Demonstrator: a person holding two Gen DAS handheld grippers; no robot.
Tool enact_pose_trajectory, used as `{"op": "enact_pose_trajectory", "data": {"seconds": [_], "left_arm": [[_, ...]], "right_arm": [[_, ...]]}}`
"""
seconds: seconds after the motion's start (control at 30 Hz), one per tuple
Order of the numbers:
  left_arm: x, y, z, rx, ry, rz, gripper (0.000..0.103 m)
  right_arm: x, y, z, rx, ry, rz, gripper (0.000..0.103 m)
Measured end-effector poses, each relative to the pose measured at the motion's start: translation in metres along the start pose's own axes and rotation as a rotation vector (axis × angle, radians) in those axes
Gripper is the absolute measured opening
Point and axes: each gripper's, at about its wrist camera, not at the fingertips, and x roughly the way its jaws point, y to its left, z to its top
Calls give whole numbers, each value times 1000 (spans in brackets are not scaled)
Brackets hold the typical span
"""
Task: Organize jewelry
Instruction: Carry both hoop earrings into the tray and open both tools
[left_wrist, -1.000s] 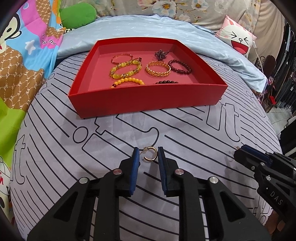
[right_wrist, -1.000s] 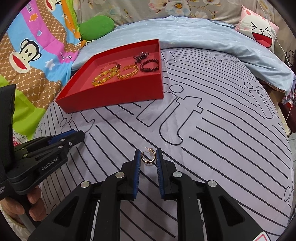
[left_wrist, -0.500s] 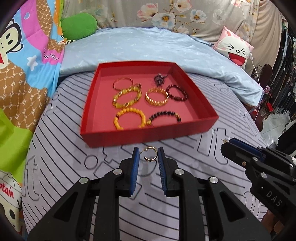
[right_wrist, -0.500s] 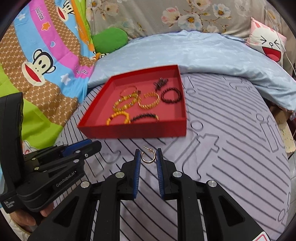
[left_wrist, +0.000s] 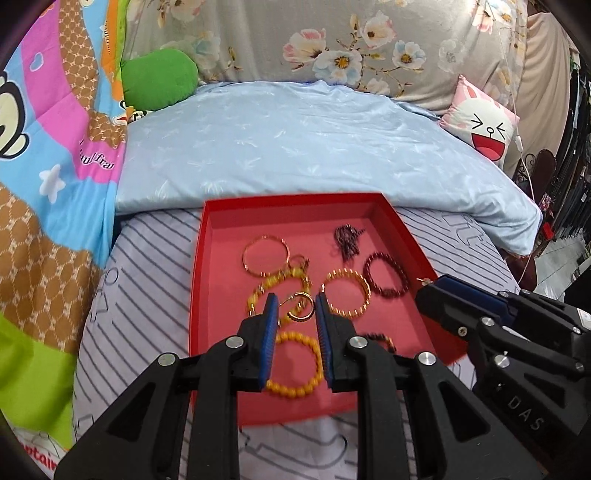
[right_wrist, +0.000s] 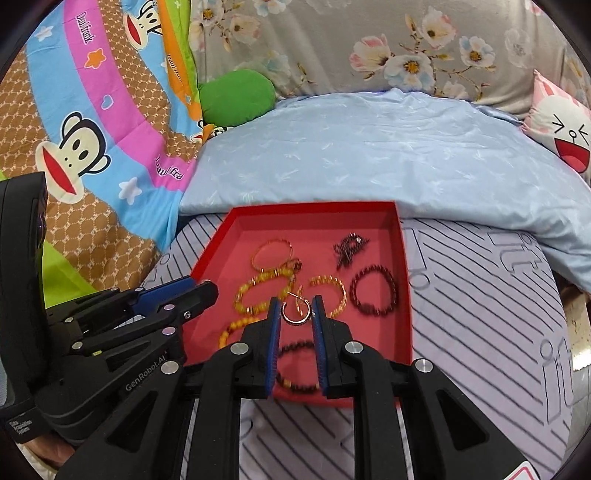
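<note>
A red tray (left_wrist: 201, 258) (right_wrist: 404, 295) lies on the striped bedcover and holds several bracelets, among them a yellow bead one (left_wrist: 295, 369) and a dark bead one (right_wrist: 373, 291). My left gripper (left_wrist: 293, 312) is shut on a gold hoop earring (left_wrist: 297, 310) and holds it over the tray. My right gripper (right_wrist: 295, 314) is shut on a second gold hoop earring (right_wrist: 295, 314), also over the tray. Each gripper shows in the other's view: the right one (left_wrist: 436, 291), the left one (right_wrist: 199, 291).
A light blue quilt (left_wrist: 314, 140) lies just behind the tray. A green cushion (left_wrist: 159, 81) and a monkey-print blanket (right_wrist: 85, 140) are on the left. A pink cartoon pillow (left_wrist: 484, 125) is at the right. The bed edge drops off at the right.
Both grippers, each holding its earring, have moved forward from over the striped bedcover to above the tray. The tray now lies under the fingertips.
</note>
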Motion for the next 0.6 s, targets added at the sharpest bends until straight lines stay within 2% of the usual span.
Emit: {"op": "enact_pose_trajectory", "data": {"seconds": [0.3, 0.6], "left_arm": [[58, 14, 36, -3, 48, 6, 20], [96, 24, 49, -14, 98, 22, 20]], "right_arm": [[66, -11, 40, 12, 57, -7, 16], [109, -14, 51, 5, 107, -26, 16]]}}
